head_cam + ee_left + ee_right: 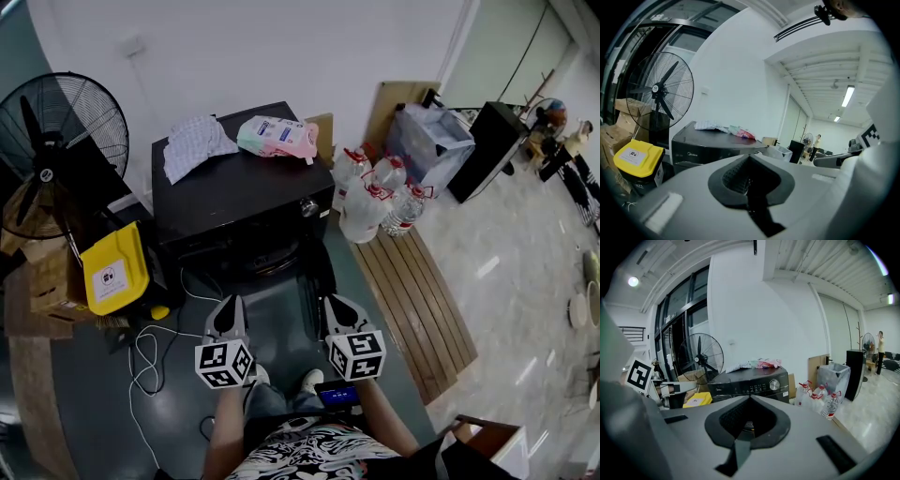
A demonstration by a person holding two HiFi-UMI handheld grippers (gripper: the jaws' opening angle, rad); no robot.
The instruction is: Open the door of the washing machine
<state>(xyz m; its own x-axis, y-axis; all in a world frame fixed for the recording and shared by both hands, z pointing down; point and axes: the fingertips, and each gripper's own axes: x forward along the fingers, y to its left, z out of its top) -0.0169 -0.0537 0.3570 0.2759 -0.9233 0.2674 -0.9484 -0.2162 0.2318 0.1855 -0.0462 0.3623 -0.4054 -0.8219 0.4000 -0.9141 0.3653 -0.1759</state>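
Upright, the washing machine (239,197) faces the person (300,450).

white wall (281,47), grey floor (178,412), standing fan (56,131), wooden pallet (412,300)

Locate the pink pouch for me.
In the head view, the pink pouch lies on top of the black washing machine, right of the checked cloth.

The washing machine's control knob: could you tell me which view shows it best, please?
The right gripper view: it faces the front panel, so the control knob shows clearly. The head view shows it small, from above. The left gripper view catches the washing machine obliquely; no knob can be made out.
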